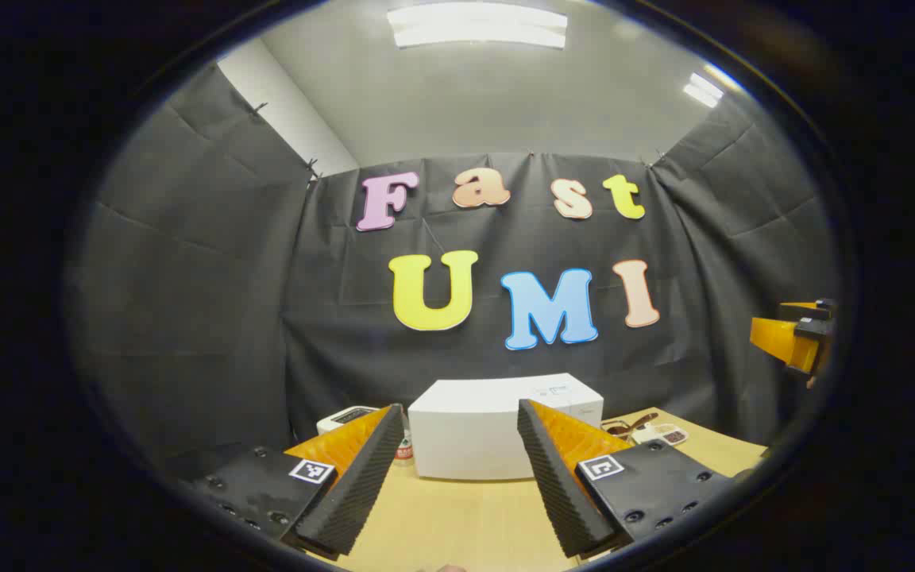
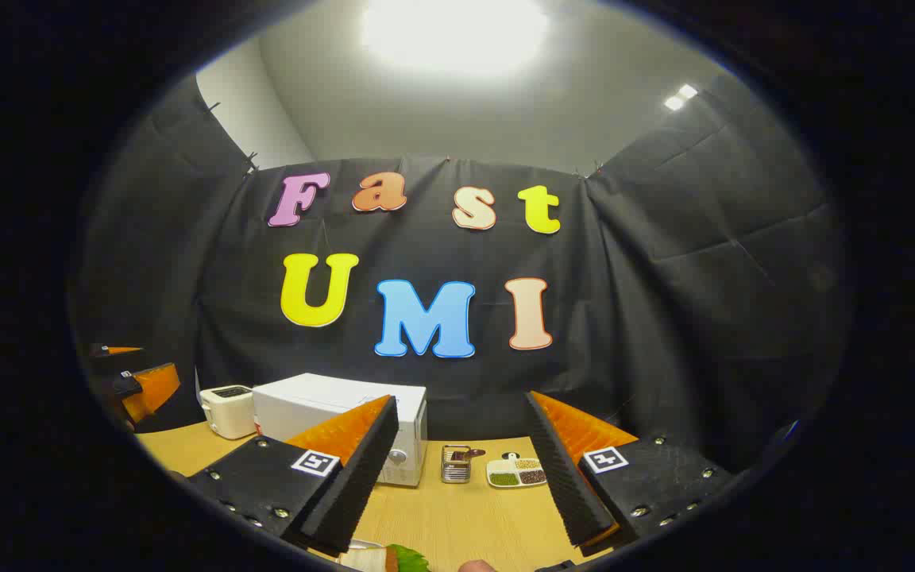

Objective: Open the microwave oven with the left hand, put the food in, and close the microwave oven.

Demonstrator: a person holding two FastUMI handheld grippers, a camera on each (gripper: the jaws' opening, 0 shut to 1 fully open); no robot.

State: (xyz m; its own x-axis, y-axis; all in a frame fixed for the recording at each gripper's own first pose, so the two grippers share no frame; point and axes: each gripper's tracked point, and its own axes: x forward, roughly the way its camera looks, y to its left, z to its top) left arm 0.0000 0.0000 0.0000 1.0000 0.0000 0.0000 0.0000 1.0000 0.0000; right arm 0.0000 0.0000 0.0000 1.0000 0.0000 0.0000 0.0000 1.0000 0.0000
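We held the left gripper [image 1: 457, 477] and right gripper [image 2: 457, 477] wide open, empty; approaching crooked, we might shove the closed microwave oven [image 1: 497, 429] backward.

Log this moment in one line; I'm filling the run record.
microwave: shut | left hand-held gripper: open, apart from it | right hand-held gripper: open

No text can be read on any object. The microwave oven [image 1: 497, 425] has a small mark on its top near the back right corner, too small to read. Each gripper finger carries a square black-and-white code marker [image 1: 313, 470], without words.
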